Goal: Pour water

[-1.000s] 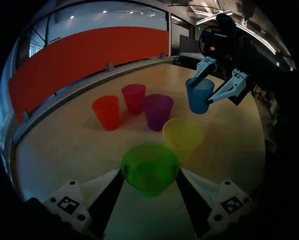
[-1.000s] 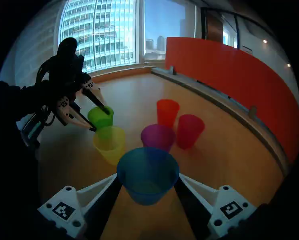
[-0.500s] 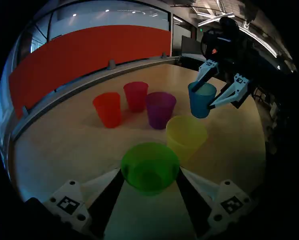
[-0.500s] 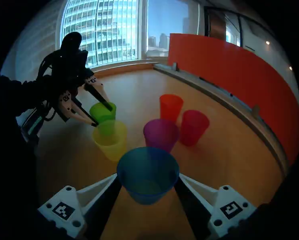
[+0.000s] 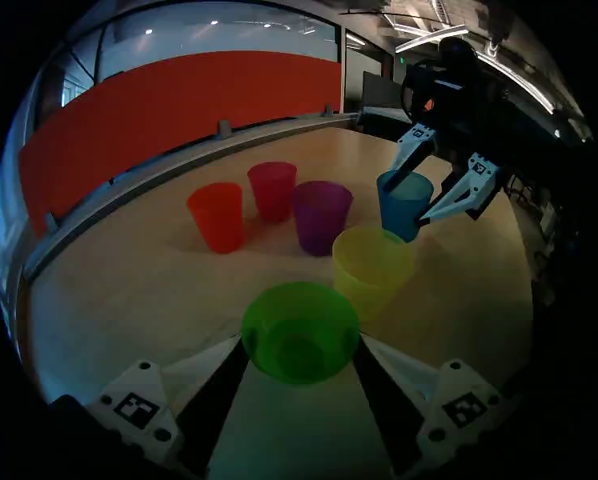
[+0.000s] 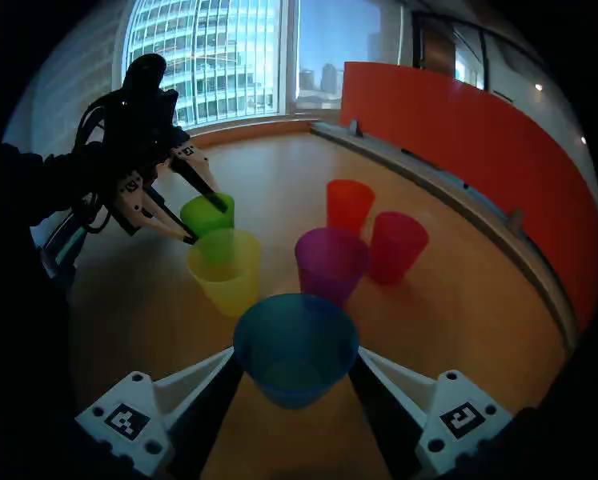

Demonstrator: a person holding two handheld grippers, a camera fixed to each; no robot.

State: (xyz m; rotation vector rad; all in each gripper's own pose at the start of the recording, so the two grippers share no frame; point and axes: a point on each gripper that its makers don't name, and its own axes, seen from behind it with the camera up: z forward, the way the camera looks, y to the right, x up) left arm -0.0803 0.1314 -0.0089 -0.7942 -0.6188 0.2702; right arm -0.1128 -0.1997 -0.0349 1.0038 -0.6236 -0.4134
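My left gripper is shut on a green cup, held upright above the wooden table. Across the table my right gripper is shut on a blue cup, also upright. A yellow cup stands on the table between them. From the left gripper view the blue cup hangs just behind the yellow one, pinched by the right gripper. In the right gripper view the green cup sits just behind the yellow cup, held by the left gripper.
A purple cup, a pink cup and an orange cup stand clustered mid-table. An orange wall panel and a ledge run along the far edge. Tall windows lie behind the left gripper.
The blue cup in the right gripper has come lower and closer to the yellow cup. The green cup has also edged toward the yellow cup. Both stay upright.
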